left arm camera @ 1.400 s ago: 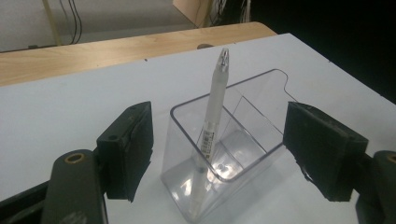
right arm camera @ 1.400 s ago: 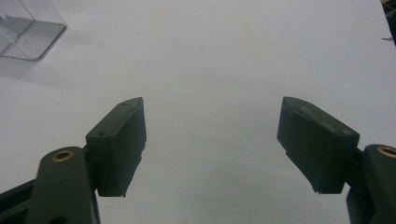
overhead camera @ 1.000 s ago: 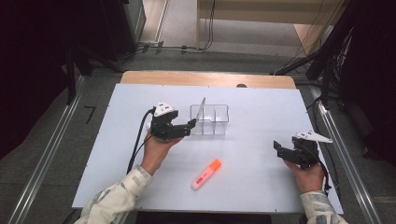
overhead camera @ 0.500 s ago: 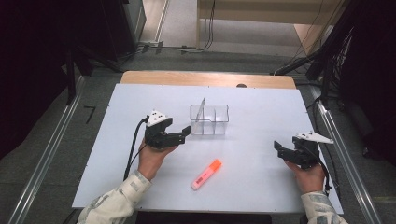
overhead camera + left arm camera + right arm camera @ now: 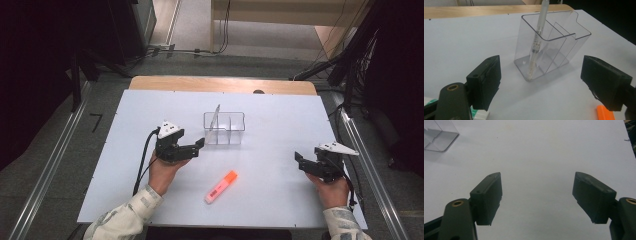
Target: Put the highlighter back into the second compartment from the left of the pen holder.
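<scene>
Scene: white table (image 5: 280, 200), clear three-compartment organizer (image 5: 224, 128) near the middle, pen (image 5: 216, 117) standing tilted in its end compartment.
Left gripper (image 5: 199, 145): just beside the organizer on its near left, jaws spread wide, nothing between the pads; jaws just opened a touch further.
Right gripper (image 5: 298, 159): resting near the right edge, well apart from everything, jaws gaping wide and empty over bare table.
Orange highlighter (image 5: 221, 186): lying flat on the table nearer the person, between the two hands, touched by neither gripper.
Step in hand: judged as the pause after one pen is stowed, highlighter not yet picked up.
Next move: likely calls for swinging the left gripper toward the highlighter, straddling its barrel crosswise, closing, then lifting to a free compartment.
</scene>
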`<state>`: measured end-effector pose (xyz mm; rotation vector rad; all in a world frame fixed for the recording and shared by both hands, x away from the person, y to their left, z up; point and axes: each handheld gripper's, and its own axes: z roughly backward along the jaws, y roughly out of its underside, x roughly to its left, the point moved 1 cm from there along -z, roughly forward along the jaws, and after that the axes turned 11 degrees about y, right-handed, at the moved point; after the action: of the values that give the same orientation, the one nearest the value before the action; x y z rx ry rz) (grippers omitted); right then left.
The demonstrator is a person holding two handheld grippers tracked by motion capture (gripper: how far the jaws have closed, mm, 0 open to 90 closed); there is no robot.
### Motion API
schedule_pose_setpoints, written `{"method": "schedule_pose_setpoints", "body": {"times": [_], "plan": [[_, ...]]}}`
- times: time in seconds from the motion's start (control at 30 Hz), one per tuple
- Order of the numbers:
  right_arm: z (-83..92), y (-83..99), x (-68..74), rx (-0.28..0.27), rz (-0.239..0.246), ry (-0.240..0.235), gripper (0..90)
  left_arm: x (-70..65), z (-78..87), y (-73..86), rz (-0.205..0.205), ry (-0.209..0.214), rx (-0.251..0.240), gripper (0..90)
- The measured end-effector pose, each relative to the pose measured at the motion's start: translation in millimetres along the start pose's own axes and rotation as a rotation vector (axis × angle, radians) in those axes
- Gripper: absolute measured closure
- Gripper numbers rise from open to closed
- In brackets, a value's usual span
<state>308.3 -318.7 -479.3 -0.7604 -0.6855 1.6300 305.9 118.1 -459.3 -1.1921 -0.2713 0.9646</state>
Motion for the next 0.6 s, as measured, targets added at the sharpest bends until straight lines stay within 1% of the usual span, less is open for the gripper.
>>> {"method": "schedule_pose_setpoints", "body": {"times": [0.17, 0.27, 0.37, 0.43, 0.53, 0.6], "plan": [[-1.7, -1.1, 0.9, 0.000, 0.003, 0.001, 22.3, -0.5, 0.7, 3.7, 0.005, -0.004, 0.006, 17.2], [-2.8, -1.7, 2.1, 0.002, 0.004, -0.002, 22.3, -3.6, -0.6, 6.2, 0.004, 0.000, 0.014, 17.2], [-3.2, -2.2, 2.6, 0.000, 0.005, -0.004, 22.3, -7.3, -1.2, 9.2, -0.009, -0.003, 0.019, 17.2], [-3.1, -2.3, 2.9, 0.001, 0.005, -0.005, 22.3, -11.4, -0.5, 11.2, -0.036, -0.019, 0.017, 17.2], [-2.8, -2.4, 2.9, 0.000, 0.006, -0.006, 22.3, -16.6, 0.5, 13.8, -0.042, -0.007, 0.017, 17.2], [-2.9, -2.3, 2.7, 0.000, 0.006, -0.009, 22.3, -18.7, -0.4, 16.6, -0.050, 0.001, 0.025, 17.2]]}}
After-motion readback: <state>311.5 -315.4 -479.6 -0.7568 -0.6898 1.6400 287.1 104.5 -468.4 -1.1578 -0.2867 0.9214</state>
